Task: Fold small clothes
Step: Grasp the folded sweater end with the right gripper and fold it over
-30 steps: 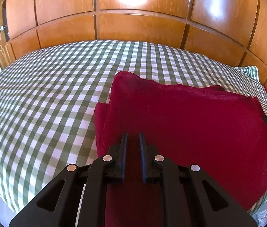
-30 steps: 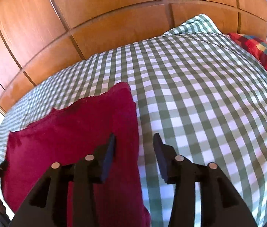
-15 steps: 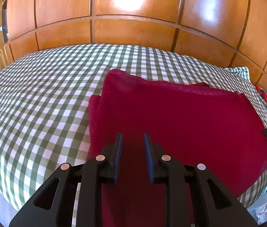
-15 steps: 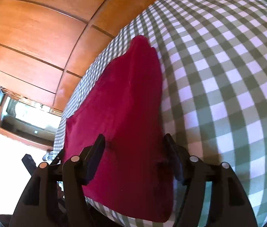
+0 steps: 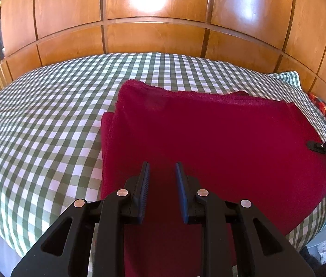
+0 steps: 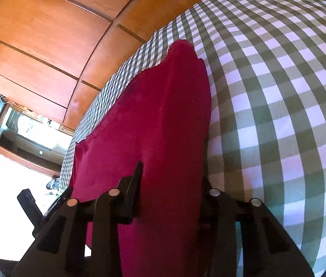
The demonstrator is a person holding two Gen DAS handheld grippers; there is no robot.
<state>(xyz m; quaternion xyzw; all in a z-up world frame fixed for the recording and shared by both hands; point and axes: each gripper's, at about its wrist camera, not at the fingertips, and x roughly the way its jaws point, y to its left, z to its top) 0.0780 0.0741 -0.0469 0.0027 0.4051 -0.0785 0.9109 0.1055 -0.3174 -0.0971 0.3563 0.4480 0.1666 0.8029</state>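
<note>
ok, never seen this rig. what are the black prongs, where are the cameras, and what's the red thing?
There is no robot here. A person holds a pair of tongs in each hand, and each pair carries a wide-angle camera looking forward along it. So the black prongs at the bottom of each picture are that camera's own tongs. One picture is from the left tongs, the other from the right tongs.

A folded dark red cloth lies on a bed with a green-and-white checked cover, and wooden panels stand behind it.

The left tongs hover open over the cloth's near side and hold nothing. The right tongs, tilted sideways, are closing with the cloth's edge between them.
</note>
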